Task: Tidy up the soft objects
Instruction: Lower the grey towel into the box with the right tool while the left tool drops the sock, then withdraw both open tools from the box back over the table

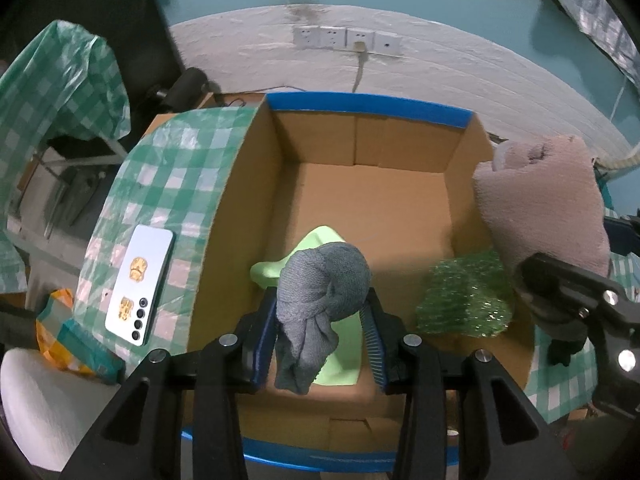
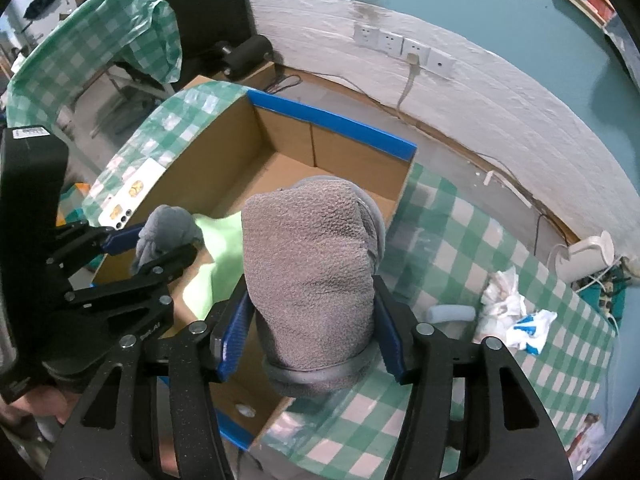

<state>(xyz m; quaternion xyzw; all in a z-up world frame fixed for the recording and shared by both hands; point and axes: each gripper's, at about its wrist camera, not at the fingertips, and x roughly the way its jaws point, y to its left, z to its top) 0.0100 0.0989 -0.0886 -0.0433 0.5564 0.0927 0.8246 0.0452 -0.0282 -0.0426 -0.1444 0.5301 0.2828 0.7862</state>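
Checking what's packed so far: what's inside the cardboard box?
Inside the cardboard box: a light green cloth and a glittery green bundle. The floor under the held grey sock is hidden.

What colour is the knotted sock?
Grey; the knotted sock shows best in the left wrist view.

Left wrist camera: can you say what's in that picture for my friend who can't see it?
The left gripper holds a knotted grey sock over an open cardboard box. Inside the box lie a light green cloth and a shiny green scrubber. A white phone lies on the checked tablecloth left of the box.
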